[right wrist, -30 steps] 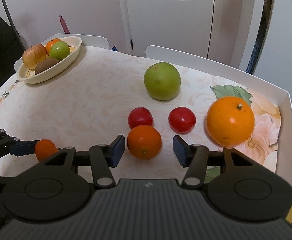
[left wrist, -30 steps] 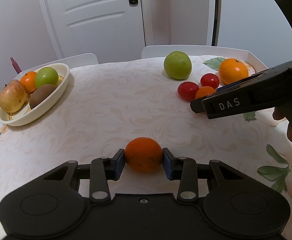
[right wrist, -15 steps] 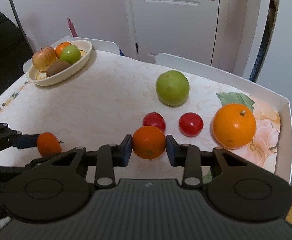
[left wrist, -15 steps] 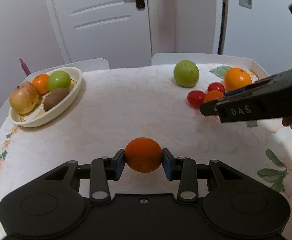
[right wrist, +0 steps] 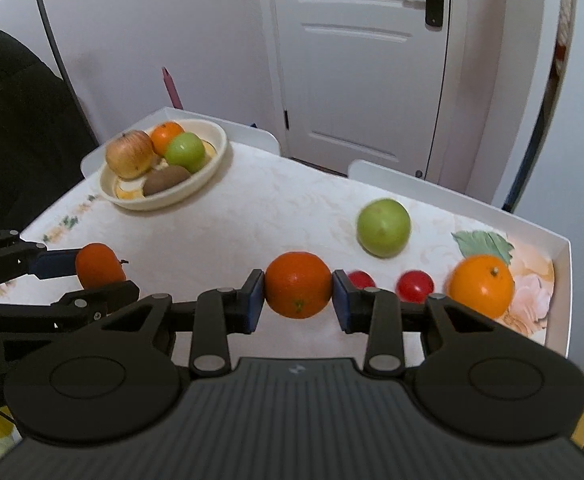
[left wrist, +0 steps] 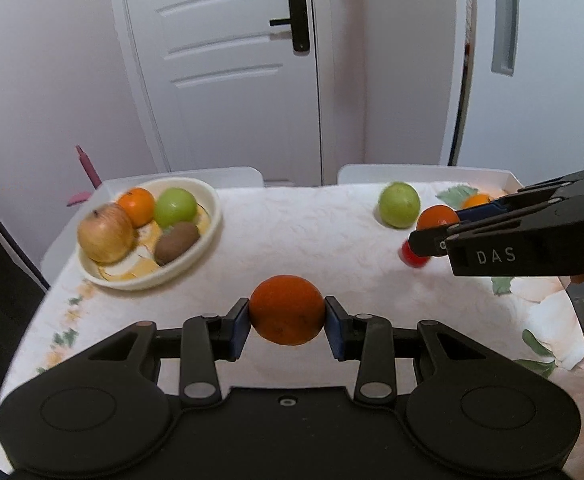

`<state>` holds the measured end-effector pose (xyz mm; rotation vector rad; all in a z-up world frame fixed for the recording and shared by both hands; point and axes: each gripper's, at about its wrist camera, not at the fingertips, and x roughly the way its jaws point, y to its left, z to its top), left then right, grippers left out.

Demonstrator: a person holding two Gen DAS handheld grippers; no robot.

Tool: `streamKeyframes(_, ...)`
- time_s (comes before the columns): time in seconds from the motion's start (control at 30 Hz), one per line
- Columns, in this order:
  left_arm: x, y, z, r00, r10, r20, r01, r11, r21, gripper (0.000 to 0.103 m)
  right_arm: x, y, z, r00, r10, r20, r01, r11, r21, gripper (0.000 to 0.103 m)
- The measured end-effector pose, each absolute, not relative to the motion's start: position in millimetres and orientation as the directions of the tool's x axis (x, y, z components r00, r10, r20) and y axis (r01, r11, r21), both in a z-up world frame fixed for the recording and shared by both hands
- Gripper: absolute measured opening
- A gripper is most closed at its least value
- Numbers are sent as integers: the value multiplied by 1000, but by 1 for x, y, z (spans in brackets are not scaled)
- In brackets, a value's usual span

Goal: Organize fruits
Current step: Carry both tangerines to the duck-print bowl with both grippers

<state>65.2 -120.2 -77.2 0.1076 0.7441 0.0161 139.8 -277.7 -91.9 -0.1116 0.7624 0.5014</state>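
Broadly, a table under a cream patterned tablecloth with printed leaves and flowers (left wrist: 312,240) fills both views, with a white panelled door with a black handle (left wrist: 232,72) behind it. Near the table's far left corner sits an oval cream ceramic bowl (right wrist: 212,160), holding a reddish-yellow apple (right wrist: 129,154), a small green apple (right wrist: 185,152), a small orange mandarin (right wrist: 167,136) and a brown kiwi (right wrist: 166,180). On the right half of the cloth lie a large round green fruit (right wrist: 383,227), a big bright orange with a stem dimple (right wrist: 481,285) near the raised white edge, and two small red tomatoes (right wrist: 415,286) between that orange and the right gripper.

Each black two-finger tool carries fruit above the cloth. The left gripper (left wrist: 287,322) has its blue pads pressed against both sides of a dark orange tangerine (left wrist: 287,309), held in front of the bowl and clear of the table. The right gripper (right wrist: 298,295) is likewise closed tight on a second orange tangerine with a small green navel (right wrist: 298,284), lifted just in front of the tomatoes, one of which is partly hidden behind its right pad
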Motion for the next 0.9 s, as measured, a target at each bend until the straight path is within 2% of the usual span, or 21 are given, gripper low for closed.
streamKeyframes(0.43,92,-42,-43,750,75,-657,23,990,140,43,149,-204,-52,617,425,-662,-481,870,110,51)
streamKeyframes(0.9,151,35,-65,703,28,-711,79,990,117,43,189,-122,-57,616,397,-680,-445,888,115,51)
